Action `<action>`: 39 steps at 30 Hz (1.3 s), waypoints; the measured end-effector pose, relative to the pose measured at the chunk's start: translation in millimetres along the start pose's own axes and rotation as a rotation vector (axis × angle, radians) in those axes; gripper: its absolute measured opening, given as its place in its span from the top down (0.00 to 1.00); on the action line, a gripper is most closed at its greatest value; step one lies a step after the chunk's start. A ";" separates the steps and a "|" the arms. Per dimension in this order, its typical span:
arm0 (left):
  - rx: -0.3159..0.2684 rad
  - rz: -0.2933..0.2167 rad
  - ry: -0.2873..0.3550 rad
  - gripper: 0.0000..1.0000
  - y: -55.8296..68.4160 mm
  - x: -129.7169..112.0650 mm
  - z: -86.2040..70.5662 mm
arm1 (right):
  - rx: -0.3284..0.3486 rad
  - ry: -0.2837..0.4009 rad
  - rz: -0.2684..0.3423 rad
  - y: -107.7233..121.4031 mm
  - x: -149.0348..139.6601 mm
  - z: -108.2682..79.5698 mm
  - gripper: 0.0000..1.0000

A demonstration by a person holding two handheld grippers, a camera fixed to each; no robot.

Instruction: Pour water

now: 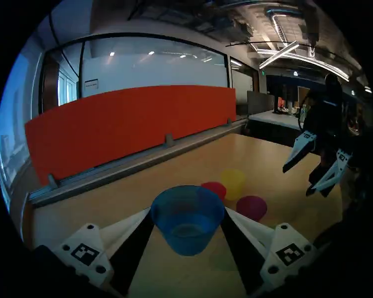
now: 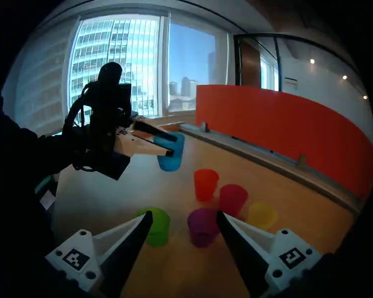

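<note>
- Above the wooden worktop (image 2: pixel 104 196), L gripper (image 1: pixel 187 211) fingers clamp a blue cup (image 1: pixel 187 229) from both sides. Cup is lifted clear of the surface, roughly upright, w/ what looks like a little water inside.
- R gripper (image 2: pixel 184 214): fingers wide apart, nothing btwn them, hovering near green cup (image 2: pixel 156 226) & purple cup (image 2: pixel 202 227).
- Farther on, red cup (image 2: pixel 206 184), magenta cup (image 2: pixel 232 198) & yellow cup (image 2: pixel 262 214) stand close together on worktop.
- Orange partition (image 1: pixel 137 124) runs along worktop's far edge.
</note>
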State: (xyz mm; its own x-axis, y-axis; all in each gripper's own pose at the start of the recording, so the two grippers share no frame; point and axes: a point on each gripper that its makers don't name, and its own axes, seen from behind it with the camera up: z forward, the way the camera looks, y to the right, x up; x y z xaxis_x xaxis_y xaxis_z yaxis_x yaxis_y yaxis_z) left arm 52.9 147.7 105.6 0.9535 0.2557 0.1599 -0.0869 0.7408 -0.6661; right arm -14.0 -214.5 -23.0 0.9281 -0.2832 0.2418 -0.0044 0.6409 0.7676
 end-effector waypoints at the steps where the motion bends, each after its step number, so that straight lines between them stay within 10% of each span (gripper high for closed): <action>1: 0.004 -0.001 0.012 0.12 -1.2 4.7 -2.6 | 0.002 -0.002 -0.002 -0.9 -0.6 0.6 0.01; 39: 0.045 0.004 0.264 0.12 -2.2 99.6 -53.9 | 0.050 -0.081 -0.062 -23.4 -35.3 24.8 0.00</action>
State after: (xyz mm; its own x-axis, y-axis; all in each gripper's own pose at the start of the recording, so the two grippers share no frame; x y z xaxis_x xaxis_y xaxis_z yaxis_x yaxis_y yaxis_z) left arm 163.7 138.1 83.8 0.9949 0.0918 -0.0418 -0.0975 0.7683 -0.6326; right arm -56.0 -237.2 -34.8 0.8941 -0.3789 0.2387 0.0314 0.5847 0.8107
